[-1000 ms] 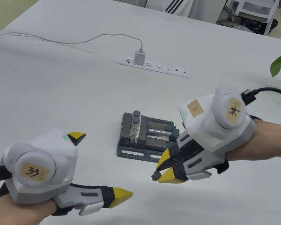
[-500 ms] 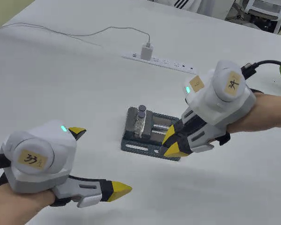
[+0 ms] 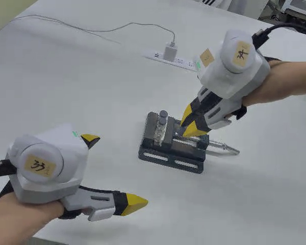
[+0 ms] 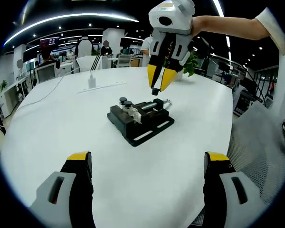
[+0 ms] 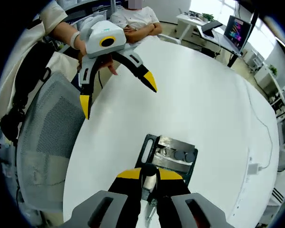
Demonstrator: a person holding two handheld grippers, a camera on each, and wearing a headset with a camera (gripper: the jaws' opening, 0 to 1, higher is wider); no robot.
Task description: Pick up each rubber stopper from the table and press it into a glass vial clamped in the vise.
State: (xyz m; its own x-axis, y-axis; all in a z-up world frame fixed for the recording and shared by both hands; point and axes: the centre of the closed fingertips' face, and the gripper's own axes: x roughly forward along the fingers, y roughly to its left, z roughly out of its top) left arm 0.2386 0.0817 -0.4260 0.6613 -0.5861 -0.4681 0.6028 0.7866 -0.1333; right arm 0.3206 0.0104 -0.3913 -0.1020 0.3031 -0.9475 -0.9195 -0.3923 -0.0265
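R gripper (image 3: 189, 124), clamped on rubber stopper (image 5: 149, 170) above vise (image 3: 171, 153), should centre over glass vial (image 3: 159, 133) & press straight down; L gripper (image 3: 112, 171) hovers w/ jaws apart.

I see the vise (image 3: 172, 152), dark and squat, sitting flat on the white worktop (image 3: 66, 76), with its screw handle (image 3: 225, 149) sticking out to one side. Two clear glass vials (image 3: 159, 131) stand upright, side by side, clamped between its jaws. Each is capped with a grey rubber stopper (image 3: 163, 114); from above I read them as two round dark discs. A third stopper (image 5: 149, 169) is pinched between the fingers (image 5: 128, 175) of the right gripper (image 5: 150, 175), held over the vise and apart from the vials.
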